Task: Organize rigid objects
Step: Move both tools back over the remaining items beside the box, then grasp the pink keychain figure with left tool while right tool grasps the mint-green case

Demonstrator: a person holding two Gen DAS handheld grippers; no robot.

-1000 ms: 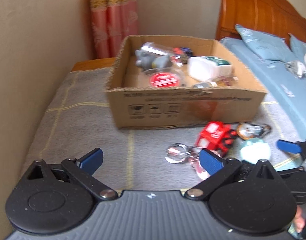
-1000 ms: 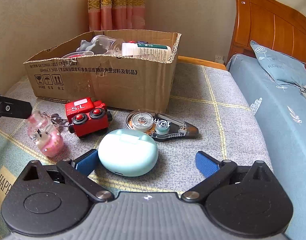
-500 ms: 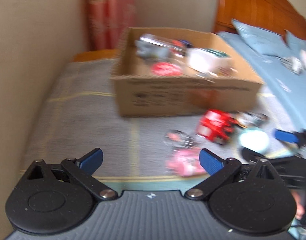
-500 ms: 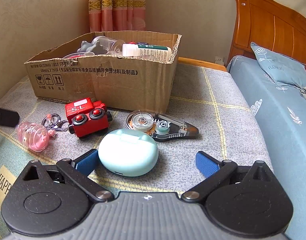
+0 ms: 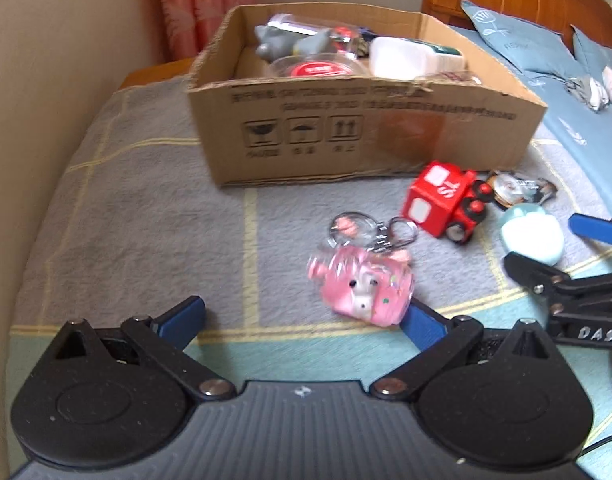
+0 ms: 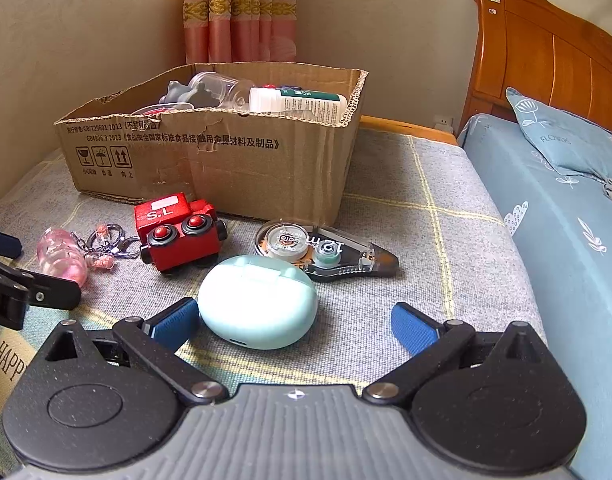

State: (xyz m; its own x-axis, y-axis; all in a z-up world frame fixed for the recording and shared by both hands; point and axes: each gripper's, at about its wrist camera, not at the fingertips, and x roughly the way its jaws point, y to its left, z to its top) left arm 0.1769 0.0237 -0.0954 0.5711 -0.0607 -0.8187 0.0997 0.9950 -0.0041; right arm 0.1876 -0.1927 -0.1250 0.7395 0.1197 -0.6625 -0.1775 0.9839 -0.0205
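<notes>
**On a grey checked blanket: loose objects before a cardboard box**

At lower centre of the left wrist view, the pink keychain charm lies on the grey checked blanket, its metal rings trailing toward the upper part of the frame. The charm sits just ahead of the right-hand fingertip of the left gripper; whether they touch cannot be told. This gripper's jaws are spread wide and grasp nothing.

To the right of the charm stands the red toy train, with the correction tape dispenser just beyond it and the pale blue oval case near the right edge.

In the right wrist view, the same oval case lies at centre frame, just beside the left-hand fingertip of the right gripper. These jaws are likewise released and empty, and the case lies partly between the fingertips.

The cardboard box occupies the upper centre, already containing a white bottle, a red-lidded clear tub and a grey toy. A wooden headboard and blue bedding fill the right side.
</notes>
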